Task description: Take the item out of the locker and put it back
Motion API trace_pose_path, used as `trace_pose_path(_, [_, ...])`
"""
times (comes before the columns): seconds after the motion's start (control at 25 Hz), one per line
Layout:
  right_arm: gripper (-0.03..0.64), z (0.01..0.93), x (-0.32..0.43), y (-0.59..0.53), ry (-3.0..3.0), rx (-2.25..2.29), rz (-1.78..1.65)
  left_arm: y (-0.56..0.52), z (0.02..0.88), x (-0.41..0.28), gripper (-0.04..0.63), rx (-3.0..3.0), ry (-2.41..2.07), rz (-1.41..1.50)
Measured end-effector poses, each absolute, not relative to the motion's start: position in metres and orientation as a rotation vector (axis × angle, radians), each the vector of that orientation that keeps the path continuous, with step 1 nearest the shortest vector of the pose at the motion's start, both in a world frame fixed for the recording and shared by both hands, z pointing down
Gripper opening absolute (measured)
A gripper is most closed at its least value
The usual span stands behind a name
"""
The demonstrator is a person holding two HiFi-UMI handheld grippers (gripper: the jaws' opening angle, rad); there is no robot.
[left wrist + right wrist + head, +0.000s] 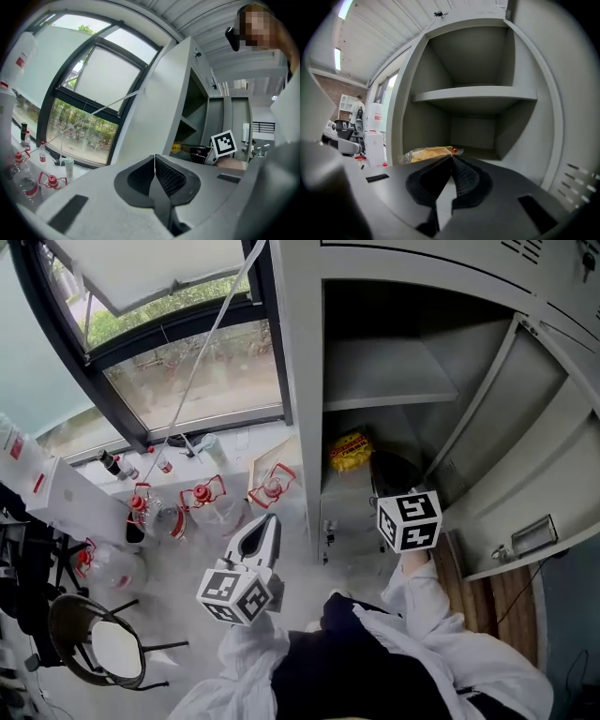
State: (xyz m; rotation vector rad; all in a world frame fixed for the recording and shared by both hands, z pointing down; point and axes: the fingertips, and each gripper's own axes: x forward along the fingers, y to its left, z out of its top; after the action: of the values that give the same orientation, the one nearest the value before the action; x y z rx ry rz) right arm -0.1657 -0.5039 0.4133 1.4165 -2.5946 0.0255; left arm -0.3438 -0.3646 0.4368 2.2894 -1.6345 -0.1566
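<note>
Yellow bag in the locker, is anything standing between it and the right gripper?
Nothing visible does. The locker door stands open, and the yellow bag lies below the shelf, right ahead of the right gripper. Its fingers are shut and empty, so they would probably need to open first.

A dark-framed window (192,381) fills 11 o'clock, with daylit greenery beyond it. Red-capped bottles (200,495) cluster at 9 o'clock on the pale floor (300,559). A black chair (94,648) sits at 7 o'clock.
</note>
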Motion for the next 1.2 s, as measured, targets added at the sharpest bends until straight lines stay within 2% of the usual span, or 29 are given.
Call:
trace_pose_path(0.64, [0.000,0.439,-0.217,-0.588,-2.510,1.099,-0.024,-0.376,0.433,-0.358,0.009,2.271,-1.718,-0.155])
trace_pose_path(1.2, [0.000,0.462,-0.234,-0.619,-2.203,0.857,-0.245,-0.380,0.432,-0.355,0.009,2.279,-1.731,-0.156])
